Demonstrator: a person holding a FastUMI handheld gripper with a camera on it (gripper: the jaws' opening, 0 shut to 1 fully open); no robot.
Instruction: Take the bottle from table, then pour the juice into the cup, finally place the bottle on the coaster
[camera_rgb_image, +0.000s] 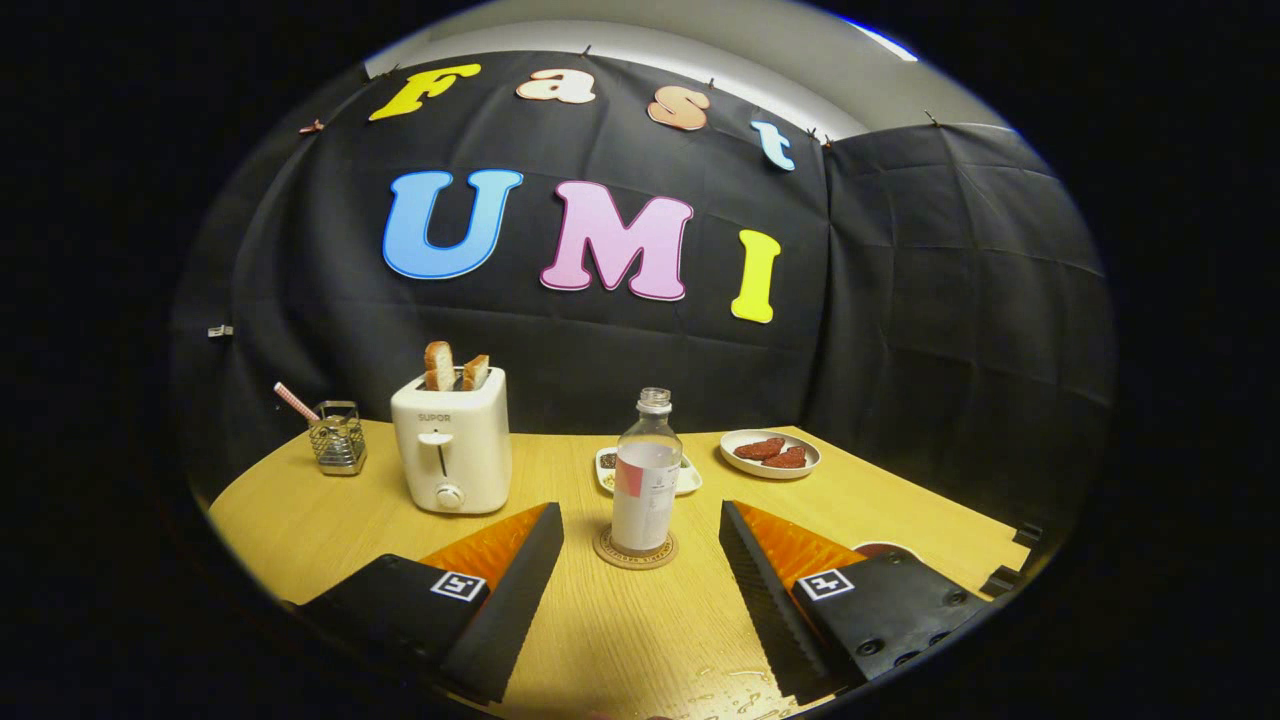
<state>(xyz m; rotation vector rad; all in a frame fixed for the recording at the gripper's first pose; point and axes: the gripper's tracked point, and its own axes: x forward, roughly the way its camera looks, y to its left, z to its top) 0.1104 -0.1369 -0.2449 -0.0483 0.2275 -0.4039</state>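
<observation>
Uncapped bottle (646, 470) is standing upright on the coaster (635, 549), suggesting the final placement is done, while the gripper (640, 570) fingers are hanging wide apart, holding nothing.

Black cloth walls (900, 330); wooden table (560, 470); pale ceiling (700, 25) above.

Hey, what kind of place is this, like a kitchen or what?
Probably a staged breakfast table in a recording booth, not a real kitchen: a toaster holding bread, a bottle standing on a coaster ahead of the open gripper, and black cloth walls.
</observation>
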